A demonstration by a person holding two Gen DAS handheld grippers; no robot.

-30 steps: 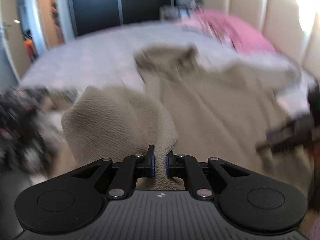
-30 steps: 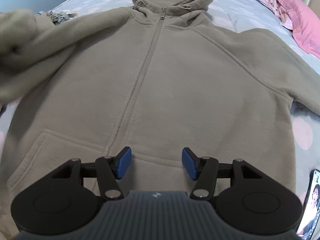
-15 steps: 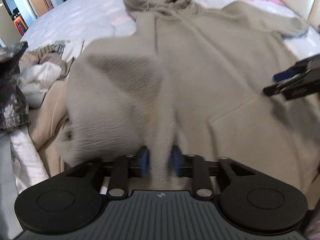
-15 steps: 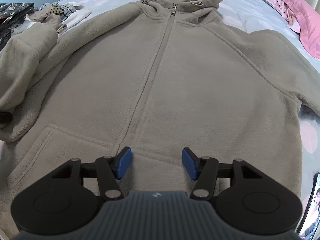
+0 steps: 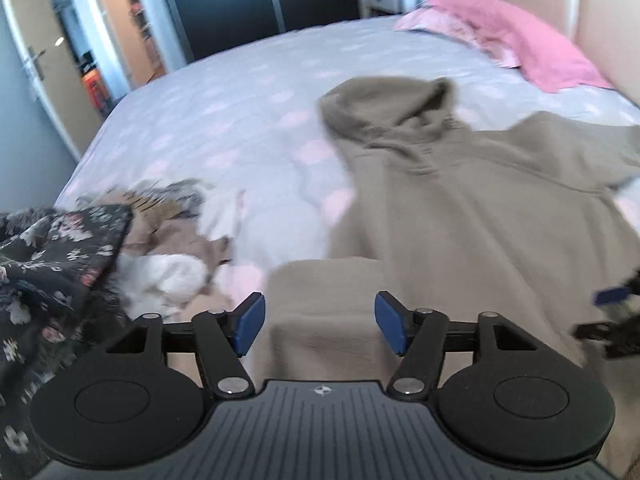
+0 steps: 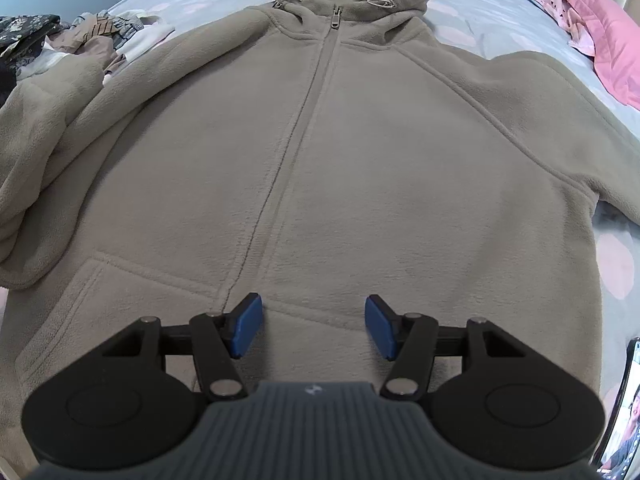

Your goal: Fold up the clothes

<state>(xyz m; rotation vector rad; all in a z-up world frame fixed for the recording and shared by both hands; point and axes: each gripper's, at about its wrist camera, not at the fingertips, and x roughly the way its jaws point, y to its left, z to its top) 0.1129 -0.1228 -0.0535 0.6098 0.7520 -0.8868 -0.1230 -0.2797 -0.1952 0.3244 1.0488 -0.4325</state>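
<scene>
A taupe fleece zip hoodie (image 6: 360,152) lies front up on the bed, hood at the far end. Its left sleeve (image 6: 44,128) is folded in along the body's left side. In the left wrist view the hoodie (image 5: 472,216) spreads to the right, and the sleeve end (image 5: 324,300) lies under my left gripper (image 5: 319,326). Its jaws are opening and the pads stand off the cloth. My right gripper (image 6: 314,327) hovers open over the hem, beside the zip, holding nothing. Its blue pad (image 5: 612,295) shows at the right edge of the left wrist view.
A heap of other clothes (image 5: 120,248), including a dark floral piece (image 5: 48,256), lies left of the hoodie. A pink pillow (image 5: 516,52) sits at the bed's head, far right. A phone (image 6: 624,412) lies at the right near the hem. The bed sheet (image 5: 240,120) is lilac with pale spots.
My left gripper carried the sleeve inward over the hoodie's side, let it go and drew back and up. The right gripper stayed still and open.
</scene>
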